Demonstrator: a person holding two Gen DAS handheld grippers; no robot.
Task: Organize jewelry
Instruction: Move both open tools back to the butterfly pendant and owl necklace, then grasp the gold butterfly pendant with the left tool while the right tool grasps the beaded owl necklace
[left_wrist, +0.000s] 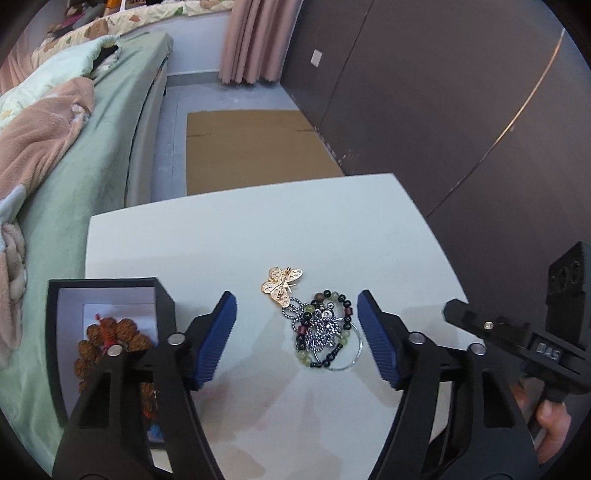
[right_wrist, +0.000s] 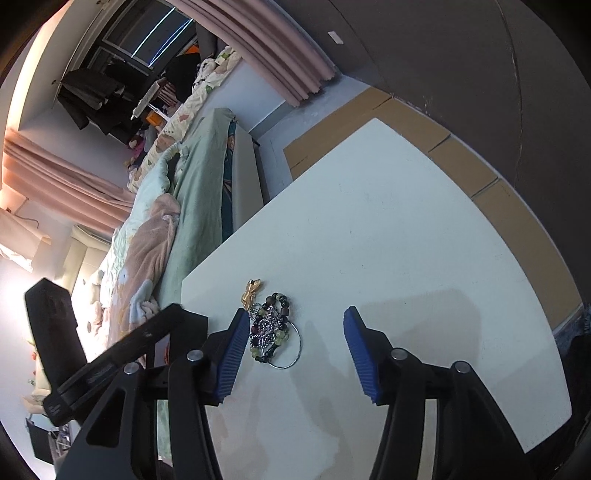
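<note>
Jewelry (left_wrist: 320, 325) is lying in a tangled heap on the white table (left_wrist: 240, 240), and the left gripper (left_wrist: 295, 339) is hanging over it with its blue pads spread wide, holding nothing. Seen from the left wrist, the heap is sitting right between the two fingers, a touch nearer the right-hand pad. A gold butterfly brooch (left_wrist: 282, 285) is resting just ahead of the pile, touching a small chain ring. Beads, a silver charm and a thin wire hoop are overlapping in the middle. Off beyond the left finger, a black box (left_wrist: 110, 295) is standing open with brown beads (left_wrist: 110, 339) already inside.

Over to the right wrist view: the right gripper (right_wrist: 291, 354) is also gaping wide and empty. Here the same pile (right_wrist: 271, 332) is sitting just beside the left-hand pad, with bare table between it and the other pad.

My call, the left gripper is lining up the pick. To do it well, it should be dropping straight down, pads skimming the tabletop, and closing slowly on one piece. The brooch looks the easiest to free. Grabbing the middle is risking dragging the whole knot along.
</note>
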